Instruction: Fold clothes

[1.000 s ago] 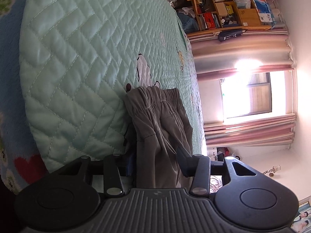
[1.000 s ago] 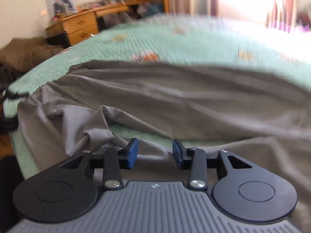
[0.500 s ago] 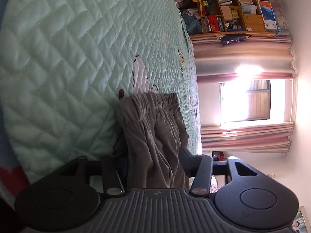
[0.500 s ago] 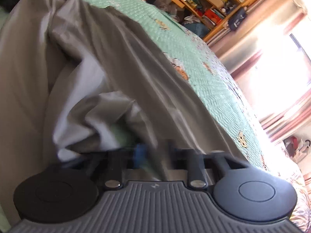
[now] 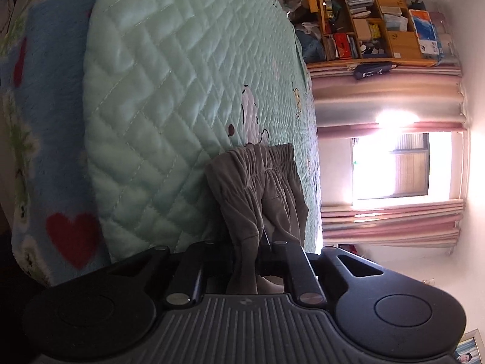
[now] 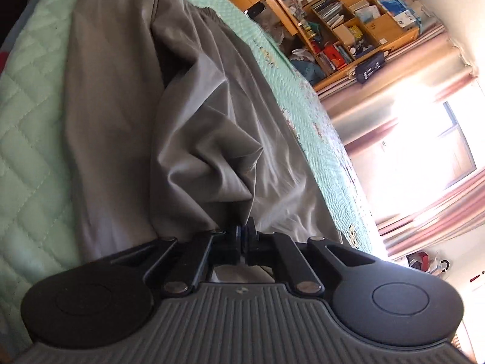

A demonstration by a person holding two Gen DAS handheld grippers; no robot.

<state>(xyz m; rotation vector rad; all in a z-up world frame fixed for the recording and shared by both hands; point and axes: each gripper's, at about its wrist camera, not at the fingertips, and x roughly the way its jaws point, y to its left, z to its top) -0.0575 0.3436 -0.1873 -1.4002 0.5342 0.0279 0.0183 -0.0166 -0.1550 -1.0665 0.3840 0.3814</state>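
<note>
Sunlight from a bright window (image 5: 394, 163) with pink striped curtains (image 5: 391, 227) falls into a bedroom, where a mint green quilted bedspread (image 5: 151, 106) covers the bed and a wooden bookshelf (image 5: 379, 30) full of boxes stands at the far wall. On the bedspread lie grey trousers (image 6: 121, 91), spread long across the bed, with the gathered elastic waistband (image 5: 266, 154) at the far end in the left wrist view.

Both tongs are rolled to the side, I think so that the jaws can take the cloth at its edge. The left gripper (image 5: 247, 254) is closing, and a thick bunch of the trouser cloth is already between its jaws. The right gripper (image 6: 242, 236) is pinched nearly fully together, with a thin fold of the grey fabric caught at its tips; the cloth rises in a small peak just above them. Probably the two holds are meant to lift one side and bring it over the other.

Under the bedspread a blue fleece blanket (image 5: 54, 91) with red hearts shows. The boxes on the shelf carry print, but it is too small to read
</note>
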